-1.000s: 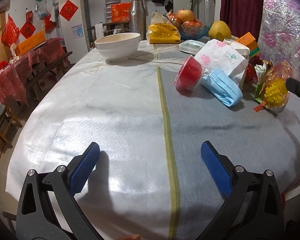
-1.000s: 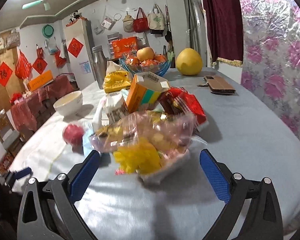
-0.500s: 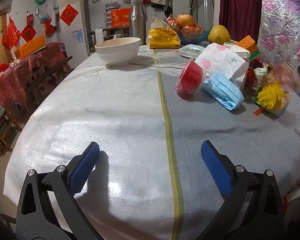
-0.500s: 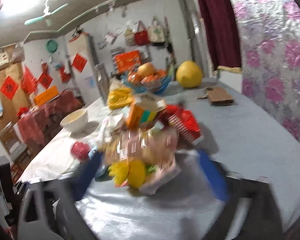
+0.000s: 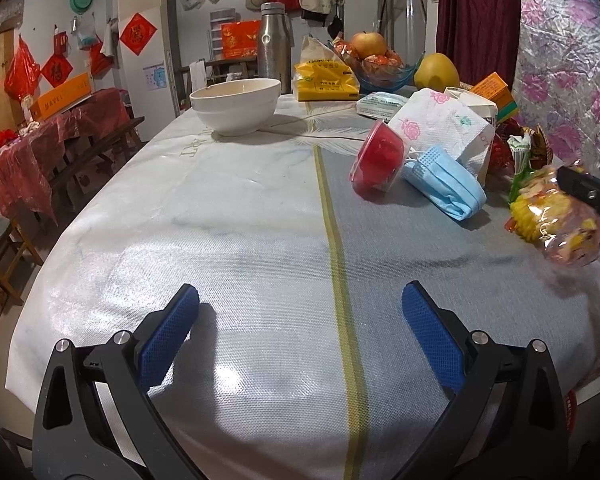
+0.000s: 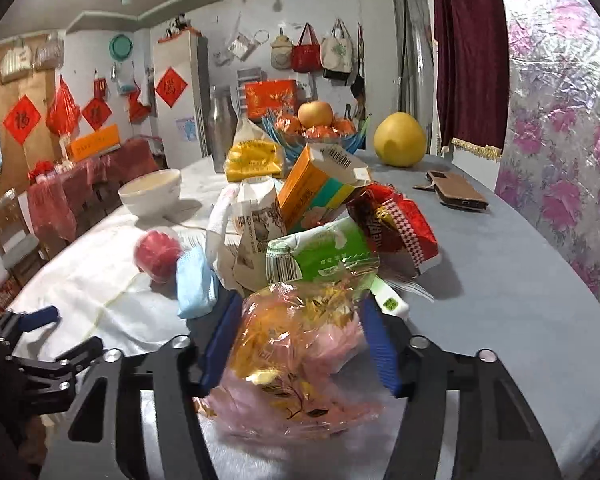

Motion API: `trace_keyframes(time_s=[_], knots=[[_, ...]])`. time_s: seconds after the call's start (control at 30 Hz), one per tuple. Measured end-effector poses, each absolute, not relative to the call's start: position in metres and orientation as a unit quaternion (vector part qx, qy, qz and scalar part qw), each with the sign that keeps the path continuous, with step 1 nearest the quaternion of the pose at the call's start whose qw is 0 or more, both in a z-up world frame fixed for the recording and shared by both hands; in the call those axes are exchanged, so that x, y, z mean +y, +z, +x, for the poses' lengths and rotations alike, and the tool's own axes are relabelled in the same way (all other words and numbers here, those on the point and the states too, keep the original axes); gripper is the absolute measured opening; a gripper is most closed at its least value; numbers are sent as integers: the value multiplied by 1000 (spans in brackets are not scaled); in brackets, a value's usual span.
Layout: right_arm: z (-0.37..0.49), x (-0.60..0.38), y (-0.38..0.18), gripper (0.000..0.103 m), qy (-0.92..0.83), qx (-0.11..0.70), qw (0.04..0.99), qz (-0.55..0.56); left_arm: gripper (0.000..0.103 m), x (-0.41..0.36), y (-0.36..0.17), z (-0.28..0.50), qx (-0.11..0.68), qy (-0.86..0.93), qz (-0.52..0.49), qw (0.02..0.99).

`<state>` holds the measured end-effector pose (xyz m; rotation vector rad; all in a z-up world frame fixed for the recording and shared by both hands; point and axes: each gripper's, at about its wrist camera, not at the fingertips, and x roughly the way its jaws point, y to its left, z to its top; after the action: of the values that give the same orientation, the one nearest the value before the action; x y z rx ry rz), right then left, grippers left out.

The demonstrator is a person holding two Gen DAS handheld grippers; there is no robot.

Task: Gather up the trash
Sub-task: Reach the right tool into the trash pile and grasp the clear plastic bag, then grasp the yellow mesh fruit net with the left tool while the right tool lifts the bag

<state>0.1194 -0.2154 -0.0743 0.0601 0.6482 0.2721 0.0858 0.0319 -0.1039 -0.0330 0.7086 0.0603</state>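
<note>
Just in front of the green packet point(image 6: 327, 256), your right gripper point(image 6: 298, 346) has its fingers clamped on the crinkly plastic wrapper point(image 6: 296, 356). Well left of that packet, your left gripper point(image 5: 300, 320) hangs over the table point(image 5: 240, 220), fingers spread wide, holding nothing.

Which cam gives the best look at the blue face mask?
Left wrist. The blue face mask lies in open view on the table, beside the red cup, its whole folded shape showing. The right wrist view shows it smaller, end-on, and slightly blurred, left of the crinkly bag that the right gripper clamps.
</note>
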Motion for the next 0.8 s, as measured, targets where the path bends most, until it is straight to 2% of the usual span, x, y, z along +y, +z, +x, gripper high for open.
trace_keyframes(time_s=[0.5,0.63,0.8], knots=[[77,-284,-25,54,134,264,949,111,97,10,-87,76,353,-65,-37,933],[67,-301,-20,54,124,260,951,115,97,-16,-80,81,362,-122,-45,923],[54,-327,-19,54,101,259,953,122,97,-75,-68,93,341,-176,8,923]])
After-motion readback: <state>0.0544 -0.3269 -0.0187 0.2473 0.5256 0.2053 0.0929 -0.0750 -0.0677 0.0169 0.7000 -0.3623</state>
